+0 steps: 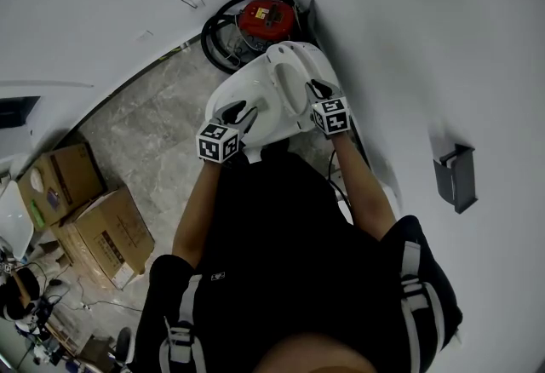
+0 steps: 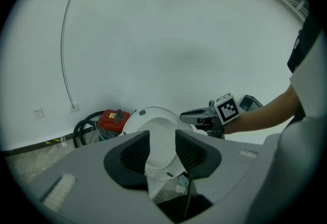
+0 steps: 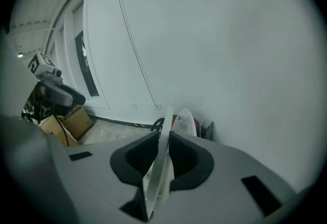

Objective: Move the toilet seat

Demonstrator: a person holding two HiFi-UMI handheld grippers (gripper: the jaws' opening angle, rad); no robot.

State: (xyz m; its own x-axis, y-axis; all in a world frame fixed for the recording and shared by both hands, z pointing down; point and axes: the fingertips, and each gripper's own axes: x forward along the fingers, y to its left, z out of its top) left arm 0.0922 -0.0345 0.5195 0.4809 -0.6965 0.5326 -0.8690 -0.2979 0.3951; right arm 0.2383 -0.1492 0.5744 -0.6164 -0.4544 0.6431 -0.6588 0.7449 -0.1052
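The white toilet seat (image 1: 285,82) is up off the toilet (image 1: 230,99) below me in the head view. My right gripper (image 1: 317,90) is at its right rim. In the right gripper view that thin white rim (image 3: 166,131) runs edge-on between the two black pads, and my right gripper (image 3: 162,154) is shut on it. My left gripper (image 1: 240,114) is at the seat's left side. In the left gripper view the seat's underside (image 2: 161,131) faces me, and its near end lies in the gap of my left gripper (image 2: 162,149), whose jaws stand wide.
A red vacuum cleaner (image 1: 266,18) with a coiled black hose stands against the wall behind the toilet. Cardboard boxes (image 1: 106,231) sit on the marble floor to the left. A grey holder (image 1: 456,175) hangs on the white wall at the right.
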